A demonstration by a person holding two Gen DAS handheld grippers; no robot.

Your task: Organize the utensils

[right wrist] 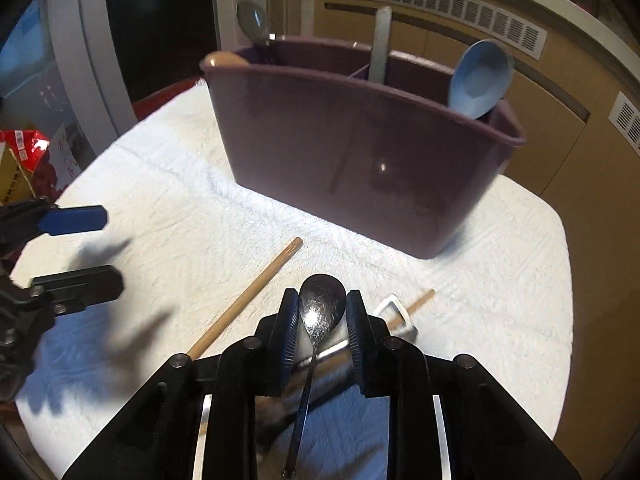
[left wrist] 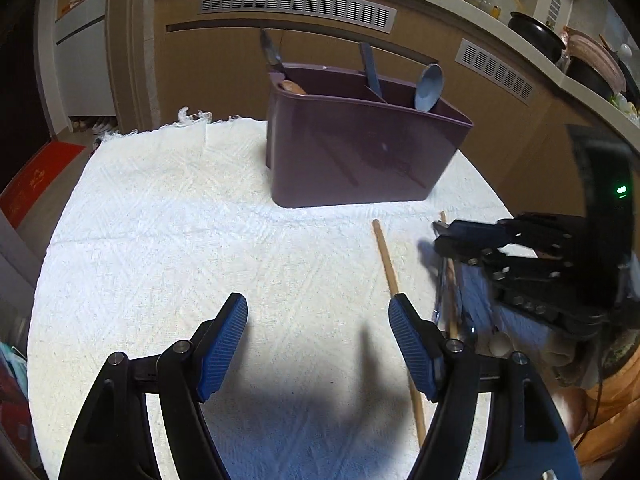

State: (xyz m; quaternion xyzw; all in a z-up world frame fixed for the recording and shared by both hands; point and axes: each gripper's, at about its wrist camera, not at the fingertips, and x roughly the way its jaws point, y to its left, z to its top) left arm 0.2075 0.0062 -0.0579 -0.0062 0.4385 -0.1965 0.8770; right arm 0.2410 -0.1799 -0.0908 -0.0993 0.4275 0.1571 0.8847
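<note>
A purple utensil caddy stands at the back of the white cloth, holding a blue spoon, a grey handle and other utensils. My right gripper is shut on the bowl of a metal spoon, held above the cloth; it shows at the right of the left wrist view. My left gripper is open and empty over the cloth. A wooden chopstick lies beside it. A second chopstick and a metal utensil lie under the right gripper.
The white cloth covers a small table with edges on every side. Brown cabinets with vents rise behind. A red packet sits off the table's left side.
</note>
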